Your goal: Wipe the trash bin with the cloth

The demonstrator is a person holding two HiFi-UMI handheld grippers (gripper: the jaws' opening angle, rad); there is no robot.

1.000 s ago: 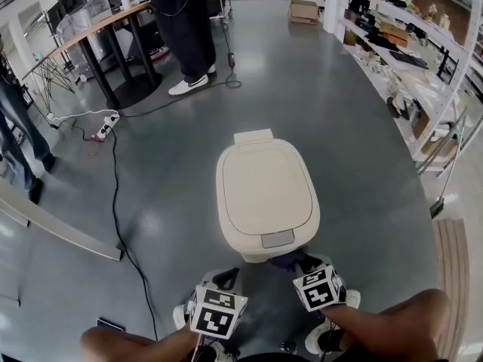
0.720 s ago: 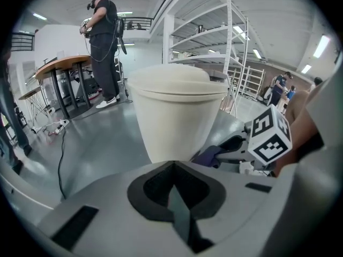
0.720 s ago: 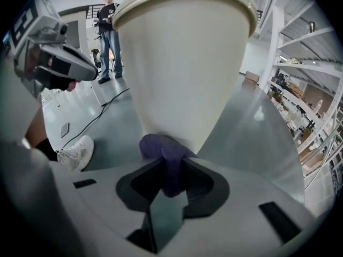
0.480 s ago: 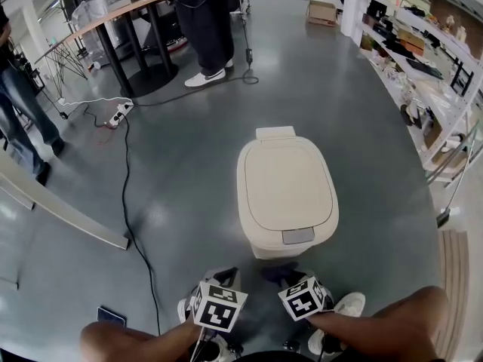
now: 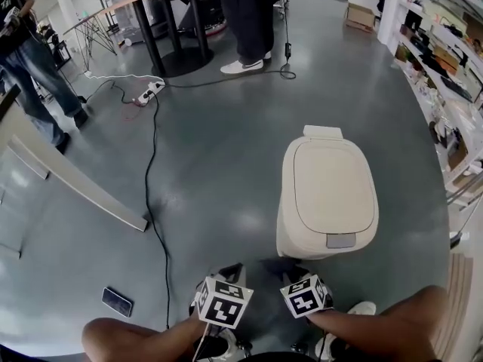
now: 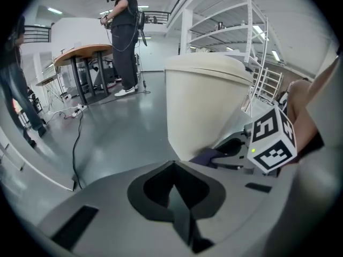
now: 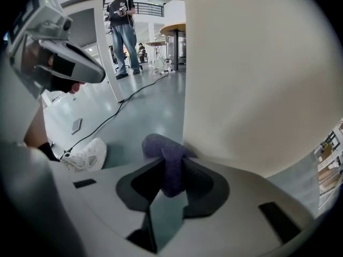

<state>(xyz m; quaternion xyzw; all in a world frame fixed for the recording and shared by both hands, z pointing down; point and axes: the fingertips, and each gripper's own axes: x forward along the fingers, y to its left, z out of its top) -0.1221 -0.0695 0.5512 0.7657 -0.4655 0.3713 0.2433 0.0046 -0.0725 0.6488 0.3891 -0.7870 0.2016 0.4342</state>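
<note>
Trash bin, one, cream, lid down, stands on the glossy grey floor just ahead of the person's feet; one purple cloth is pinched in the right tongs, against the bin's lower wall; left tongs are closed on nothing, held low beside them; one black cable trails left; shelves stand right.
</note>
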